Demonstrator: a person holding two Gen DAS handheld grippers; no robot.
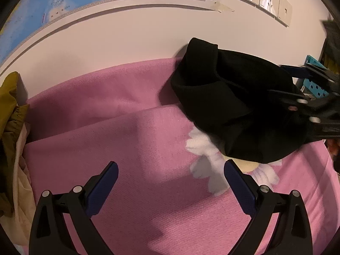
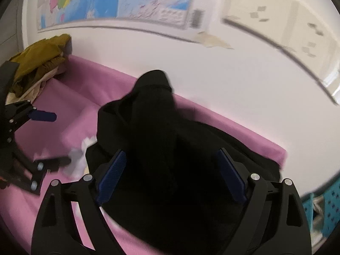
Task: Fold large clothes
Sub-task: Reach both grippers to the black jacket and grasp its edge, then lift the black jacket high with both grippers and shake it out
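Black garment (image 2: 170,148) bunched at blanket's (image 1: 127,127) wall edge, right end. My right gripper (image 2: 172,176) gapes above it, gripping nothing. Left gripper (image 1: 171,180) open, empty. Next: pinch hem corners, spread flat first.

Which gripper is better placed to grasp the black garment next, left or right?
Right. The right gripper is open directly over the black garment; the left gripper is open above bare pink blanket.

One black garment (image 1: 229,106) lay on one pink blanket (image 1: 131,148), with one heap of olive and cream clothing (image 1: 10,131) alongside. Two grippers were present: left (image 1: 171,182) and right (image 2: 172,176). One wall map (image 1: 63,2) and one teal basket (image 2: 327,210) were counted.
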